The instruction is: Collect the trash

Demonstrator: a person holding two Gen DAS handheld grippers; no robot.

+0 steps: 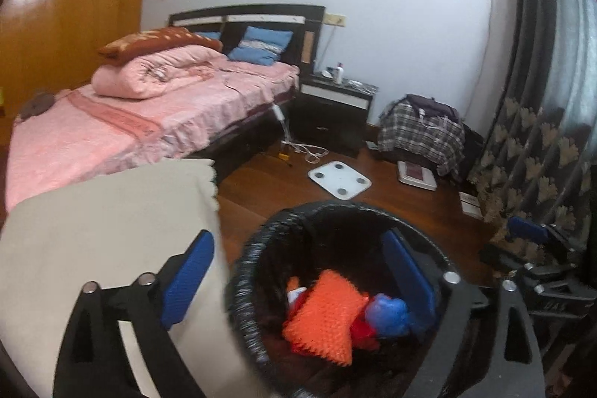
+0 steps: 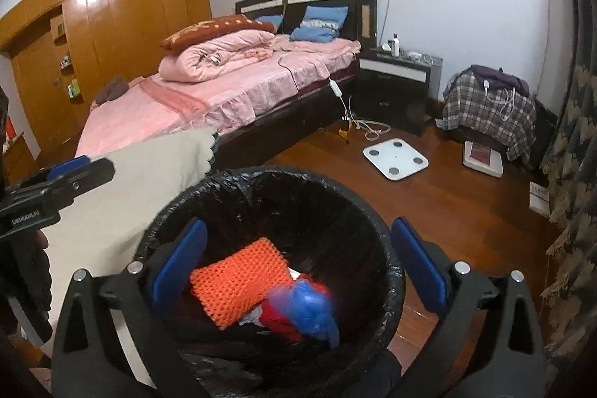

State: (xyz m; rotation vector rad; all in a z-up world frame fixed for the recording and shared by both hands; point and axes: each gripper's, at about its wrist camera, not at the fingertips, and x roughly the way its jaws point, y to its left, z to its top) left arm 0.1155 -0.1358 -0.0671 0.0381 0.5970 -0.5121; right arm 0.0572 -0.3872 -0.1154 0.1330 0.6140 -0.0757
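Note:
A black-lined trash bin (image 1: 246, 263) (image 2: 261, 181) stands on the wooden floor. Inside lie an orange foam net (image 1: 324, 316) (image 2: 238, 278), a blue plastic bag (image 1: 388, 314) (image 2: 309, 304) and red trash (image 2: 278, 317). My left gripper (image 1: 298, 278) is open and empty above the bin's left rim, one finger inside the bin. My right gripper (image 2: 298, 263) is open and empty over the bin, its fingers astride the opening. The left gripper also shows at the left edge of the right wrist view (image 2: 56, 181); the right gripper shows in the left wrist view (image 1: 537, 248).
A beige cloth-covered surface (image 1: 112, 230) (image 2: 149, 181) sits left of the bin. A pink bed (image 2: 224, 88), dark nightstand (image 2: 395, 81), white scale (image 2: 395, 157), plaid-covered pile (image 2: 488, 110) and patterned curtain (image 2: 574, 174) surround the wooden floor (image 2: 466, 211).

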